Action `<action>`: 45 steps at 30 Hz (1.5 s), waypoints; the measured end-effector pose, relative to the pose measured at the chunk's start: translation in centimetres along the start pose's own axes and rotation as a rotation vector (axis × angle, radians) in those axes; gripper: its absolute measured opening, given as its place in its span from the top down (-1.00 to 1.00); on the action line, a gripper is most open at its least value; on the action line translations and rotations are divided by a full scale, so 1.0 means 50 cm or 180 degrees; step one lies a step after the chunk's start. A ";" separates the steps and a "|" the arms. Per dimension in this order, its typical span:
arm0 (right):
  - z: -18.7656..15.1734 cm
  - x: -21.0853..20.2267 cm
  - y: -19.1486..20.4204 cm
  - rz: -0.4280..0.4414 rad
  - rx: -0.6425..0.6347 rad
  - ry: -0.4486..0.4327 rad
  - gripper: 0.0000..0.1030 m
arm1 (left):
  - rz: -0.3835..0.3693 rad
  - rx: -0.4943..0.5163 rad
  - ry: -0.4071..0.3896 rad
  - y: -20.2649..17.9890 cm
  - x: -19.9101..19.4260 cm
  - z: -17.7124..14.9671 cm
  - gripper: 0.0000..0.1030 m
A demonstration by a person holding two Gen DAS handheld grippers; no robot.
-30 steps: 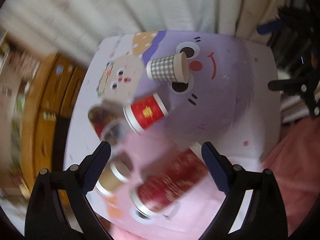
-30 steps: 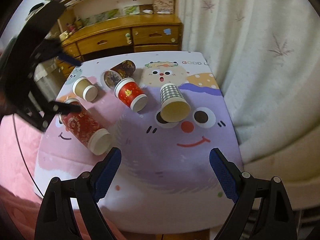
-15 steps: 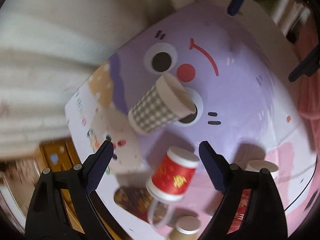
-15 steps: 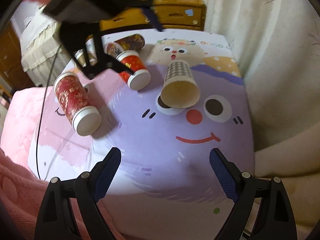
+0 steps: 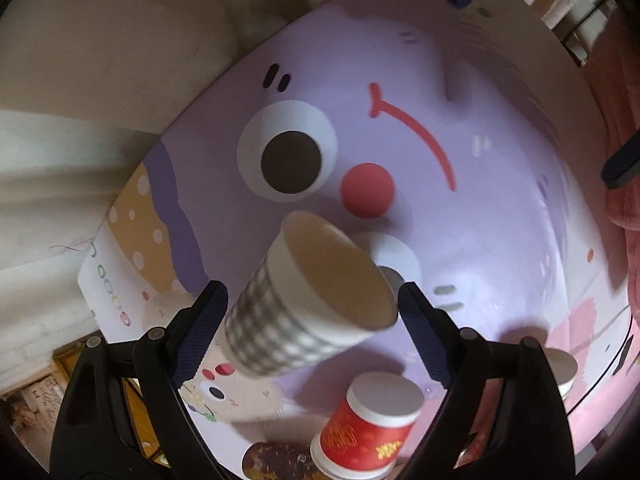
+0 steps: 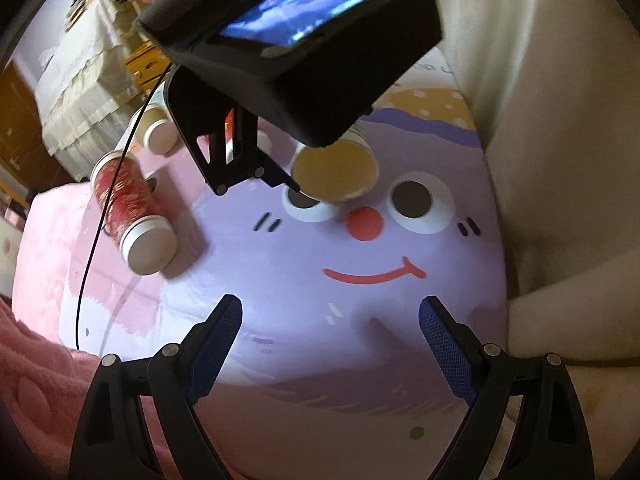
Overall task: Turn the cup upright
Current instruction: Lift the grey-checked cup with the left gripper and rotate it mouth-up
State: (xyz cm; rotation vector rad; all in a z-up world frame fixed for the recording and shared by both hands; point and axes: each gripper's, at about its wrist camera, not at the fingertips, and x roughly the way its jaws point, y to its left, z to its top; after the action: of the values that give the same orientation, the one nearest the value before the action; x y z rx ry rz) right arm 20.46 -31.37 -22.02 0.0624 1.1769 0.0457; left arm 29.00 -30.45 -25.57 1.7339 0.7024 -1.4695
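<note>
Left gripper [image 5: 312, 332] angled down over the cartoon-face mat [image 5: 480, 208], jaws spread wide, gripping nothing. Checked cup [image 5: 304, 312] on its side between the blue pads [image 5: 202, 332], mouth toward the mat's red nose, contact unclear. Right gripper [image 6: 330, 350] low near the mat's edge, wide open, empty, well apart from the cup.

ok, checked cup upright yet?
No. The checked cup lies tipped on its side, open mouth facing the camera, between the open left gripper fingers.

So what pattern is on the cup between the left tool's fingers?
Grey-and-white check on the cup; clearest in the left wrist view.
</note>
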 end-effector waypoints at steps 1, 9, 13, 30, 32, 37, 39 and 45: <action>0.000 0.001 -0.008 -0.0019 0.0032 0.0014 -0.77 | -0.0010 -0.0046 -0.0019 0.008 0.009 0.004 -0.67; 0.002 0.007 -0.060 -0.0064 0.0343 0.0016 -0.77 | -0.0175 -0.0302 -0.0151 0.040 0.029 0.009 -0.47; 0.005 -0.002 -0.064 -0.0122 0.0311 0.0003 -0.77 | -0.0151 -0.0502 -0.0197 0.046 0.027 -0.002 -0.43; 0.049 -0.095 0.004 -0.0170 0.0187 -0.0351 -0.77 | 0.0030 -0.2825 -0.0865 0.160 -0.160 -0.148 -0.40; 0.049 -0.118 0.015 -0.0287 0.0122 -0.0446 -0.77 | 0.0103 -0.3067 -0.0964 0.146 -0.202 -0.167 -0.40; 0.039 -0.188 0.059 -0.0546 0.0057 -0.0682 -0.78 | 0.0080 -0.3745 -0.1334 0.065 -0.320 -0.233 -0.40; 0.030 -0.215 0.078 -0.0664 0.0057 -0.0743 -0.78 | 0.0013 -0.4022 -0.1462 0.018 -0.357 -0.268 -0.40; -0.027 -0.290 0.151 -0.0794 0.0182 -0.0873 -0.78 | -0.0356 -0.4830 -0.1860 -0.163 -0.427 -0.370 -0.40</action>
State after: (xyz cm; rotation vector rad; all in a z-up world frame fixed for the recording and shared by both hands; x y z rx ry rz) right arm 13.63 -24.78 -8.66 -0.0277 0.9044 -0.2110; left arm 28.98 -9.46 -4.96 0.1060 1.1186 -0.8780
